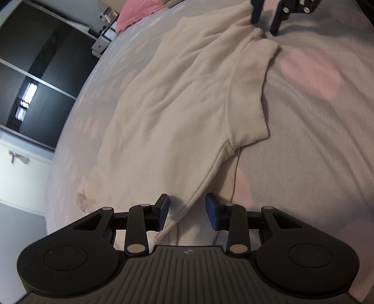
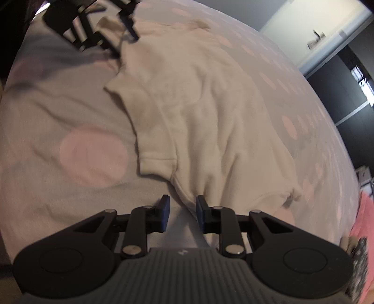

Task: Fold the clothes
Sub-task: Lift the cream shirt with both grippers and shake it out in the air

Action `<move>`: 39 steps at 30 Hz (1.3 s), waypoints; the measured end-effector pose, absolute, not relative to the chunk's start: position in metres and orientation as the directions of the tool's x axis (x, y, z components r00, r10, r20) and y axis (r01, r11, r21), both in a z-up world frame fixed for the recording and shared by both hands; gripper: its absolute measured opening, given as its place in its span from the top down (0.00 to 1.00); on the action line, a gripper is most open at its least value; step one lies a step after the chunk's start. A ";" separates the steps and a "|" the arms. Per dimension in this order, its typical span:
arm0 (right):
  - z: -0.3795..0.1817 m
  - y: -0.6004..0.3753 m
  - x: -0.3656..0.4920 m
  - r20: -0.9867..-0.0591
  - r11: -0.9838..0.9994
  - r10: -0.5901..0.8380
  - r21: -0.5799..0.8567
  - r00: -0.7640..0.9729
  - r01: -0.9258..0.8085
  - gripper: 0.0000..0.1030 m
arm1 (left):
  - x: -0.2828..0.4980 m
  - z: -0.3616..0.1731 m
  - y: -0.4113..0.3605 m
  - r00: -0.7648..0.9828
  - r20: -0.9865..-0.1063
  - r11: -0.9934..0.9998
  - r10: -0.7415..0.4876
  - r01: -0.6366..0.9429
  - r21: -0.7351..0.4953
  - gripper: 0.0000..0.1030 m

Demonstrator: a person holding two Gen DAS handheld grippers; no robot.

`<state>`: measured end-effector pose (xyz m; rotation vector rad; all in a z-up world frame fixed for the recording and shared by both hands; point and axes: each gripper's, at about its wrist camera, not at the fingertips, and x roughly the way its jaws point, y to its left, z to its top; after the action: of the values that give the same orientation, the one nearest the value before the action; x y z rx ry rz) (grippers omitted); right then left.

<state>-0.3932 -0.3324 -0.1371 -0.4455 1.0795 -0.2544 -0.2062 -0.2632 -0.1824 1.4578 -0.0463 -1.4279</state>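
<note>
**Both jaws open at the shirt's edge**

Your left hand-held gripper (image 1: 187, 211) and right hand-held gripper (image 2: 181, 212) straddle the cream T-shirt (image 1: 177, 105), unclosed, on the spotted bed (image 1: 303, 140). Close too shallow and you'll likely pinch one layer, or bedcover, skewing the fold.

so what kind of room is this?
Most likely a bedroom. The cream short-sleeved T-shirt lies on a grey bedspread with pale pink dots, a pink pillow sits at the far end, and a dark sliding-door wardrobe stands alongside.
</note>
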 end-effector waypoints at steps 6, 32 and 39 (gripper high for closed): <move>-0.148 -0.331 -0.388 -0.742 0.815 -0.480 -0.575 0.467 -0.076 0.75 | -0.212 -0.205 -0.260 0.362 -0.604 -0.440 -0.710 0.440 0.782 0.68; -0.145 -0.307 -0.391 -0.665 0.772 -0.511 -0.633 0.544 -0.048 0.89 | -0.196 -0.146 -0.297 0.355 -0.647 -0.183 -0.675 0.769 0.612 0.91; -0.155 -0.318 -0.389 -0.684 0.766 -0.553 -0.642 0.476 -0.033 0.81 | -0.195 -0.150 -0.294 0.374 -0.649 -0.172 -0.662 0.767 0.618 0.91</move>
<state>-0.3894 -0.3177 -0.1550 -0.6454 1.0405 -0.3457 -0.1950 -0.2938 -0.1498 1.1966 0.1142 -1.2701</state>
